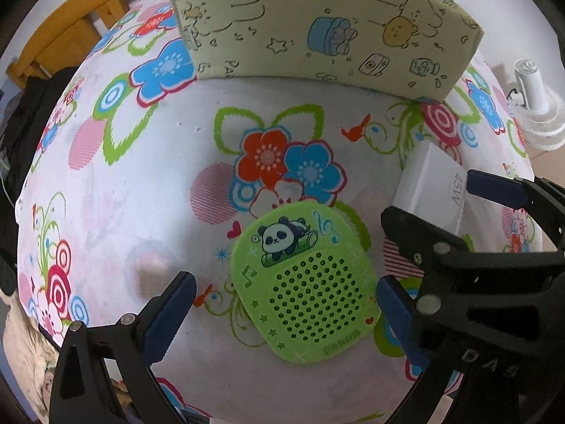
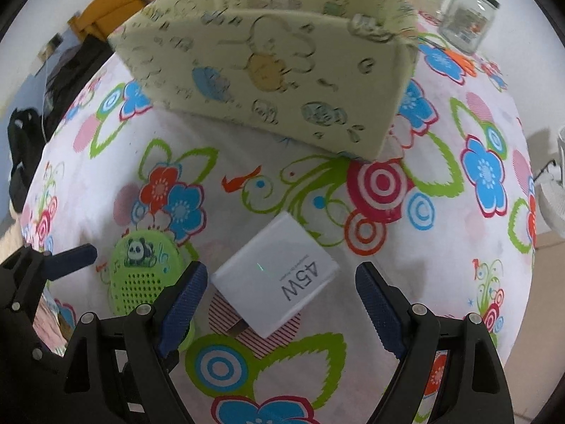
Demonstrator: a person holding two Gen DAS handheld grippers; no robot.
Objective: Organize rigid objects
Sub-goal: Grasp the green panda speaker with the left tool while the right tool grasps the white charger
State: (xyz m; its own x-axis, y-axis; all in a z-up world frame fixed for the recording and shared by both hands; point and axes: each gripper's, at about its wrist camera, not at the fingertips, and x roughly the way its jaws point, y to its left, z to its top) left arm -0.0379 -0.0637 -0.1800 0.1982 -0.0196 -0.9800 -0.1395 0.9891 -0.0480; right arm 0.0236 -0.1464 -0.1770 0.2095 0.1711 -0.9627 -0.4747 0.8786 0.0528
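Observation:
A green panda speaker (image 1: 303,282) lies flat on the flowered tablecloth (image 1: 141,183). My left gripper (image 1: 282,304) points down over it, open, one blue pad on each side and neither pressing. Just right of the speaker lies a white "45W" charger (image 2: 275,275), prongs toward me. My right gripper (image 2: 282,296) straddles it, open, with gaps on both sides. In the left wrist view the charger (image 1: 430,183) sits between the right gripper's fingers (image 1: 494,189). In the right wrist view the speaker (image 2: 141,275) is at the lower left beside a left finger (image 2: 74,254).
A pale yellow cartoon-print box (image 1: 317,28) stands at the back of the table, also seen as the box (image 2: 275,63). A glass jar with a green lid (image 2: 466,14) stands behind it to the right. A white fan (image 1: 536,113) and a wooden chair (image 1: 77,24) are off the table's edges.

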